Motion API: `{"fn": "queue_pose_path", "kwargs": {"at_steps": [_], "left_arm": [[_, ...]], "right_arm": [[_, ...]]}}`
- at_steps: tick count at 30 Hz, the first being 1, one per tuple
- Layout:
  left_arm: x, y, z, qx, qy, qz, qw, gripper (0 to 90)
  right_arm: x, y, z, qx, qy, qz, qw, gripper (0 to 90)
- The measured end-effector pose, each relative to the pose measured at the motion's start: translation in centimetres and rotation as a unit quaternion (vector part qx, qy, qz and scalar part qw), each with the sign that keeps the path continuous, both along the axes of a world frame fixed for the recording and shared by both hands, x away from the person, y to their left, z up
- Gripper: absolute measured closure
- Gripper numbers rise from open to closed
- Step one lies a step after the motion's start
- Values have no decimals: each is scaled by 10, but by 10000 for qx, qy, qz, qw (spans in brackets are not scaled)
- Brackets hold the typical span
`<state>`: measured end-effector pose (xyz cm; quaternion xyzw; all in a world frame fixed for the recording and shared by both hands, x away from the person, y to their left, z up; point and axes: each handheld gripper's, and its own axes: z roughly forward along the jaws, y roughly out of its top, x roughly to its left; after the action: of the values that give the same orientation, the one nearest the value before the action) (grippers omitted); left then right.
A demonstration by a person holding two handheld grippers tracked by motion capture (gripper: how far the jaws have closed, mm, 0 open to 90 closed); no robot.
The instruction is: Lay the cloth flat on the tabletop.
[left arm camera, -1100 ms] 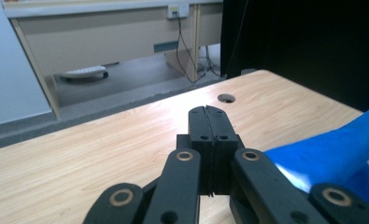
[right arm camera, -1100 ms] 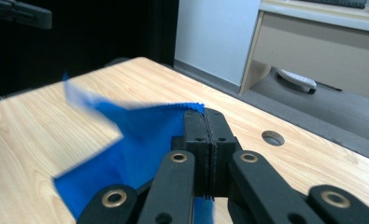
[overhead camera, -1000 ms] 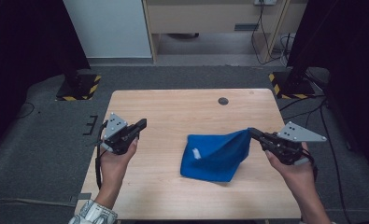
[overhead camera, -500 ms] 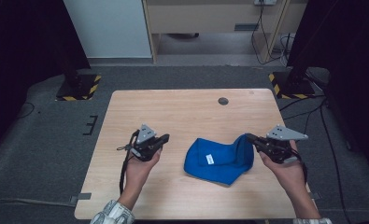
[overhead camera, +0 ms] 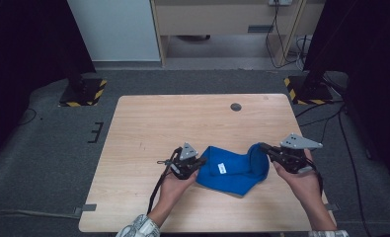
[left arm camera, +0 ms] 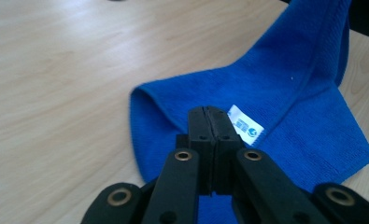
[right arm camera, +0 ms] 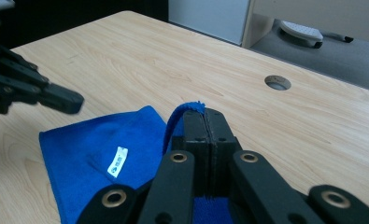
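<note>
Left gripper (overhead camera: pixel 200 161): jaws closed together, empty, tips over the blue terry cloth's (overhead camera: pixel 234 171) left edge. Right gripper (overhead camera: pixel 262 146): jaws clamped on the cloth's raised right corner.

The white label (left arm camera: pixel 245 125) on the blue cloth (left arm camera: pixel 289 93) bears print too small to read.

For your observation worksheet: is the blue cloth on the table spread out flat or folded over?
Folded over. The blue cloth lies doubled on the table, one corner pinched up by the right gripper.
</note>
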<state>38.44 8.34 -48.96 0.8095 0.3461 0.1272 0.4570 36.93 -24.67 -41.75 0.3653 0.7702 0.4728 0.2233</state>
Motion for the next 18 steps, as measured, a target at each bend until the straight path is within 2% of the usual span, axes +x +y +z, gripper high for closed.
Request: {"fn": "queue_pose_path", "kwargs": {"at_steps": [5,9,10,13,14,18], "left_arm": [[-1,-9,-9,85,39,-110,9999,863],[-2,-11,-14,36,33,-85,10000,800],[-3,-12,-16,25,4,-57,10000,735],[-4,-14,-18,26,-20,-48,10000,663],[-5,-17,-21,65,-58,-81,9999,597],[-4,-21,-27,79,8,-144,9999,471]], "right_arm": [[0,-2,-1,13,0,-18,10000,894],[1,-4,-2,33,31,-52,10000,894],[1,-4,-3,27,31,-47,10000,894],[1,-4,-3,38,33,-47,10000,894],[1,-4,-3,46,40,-50,10000,894],[2,-5,-3,46,47,-65,10000,894]]}}
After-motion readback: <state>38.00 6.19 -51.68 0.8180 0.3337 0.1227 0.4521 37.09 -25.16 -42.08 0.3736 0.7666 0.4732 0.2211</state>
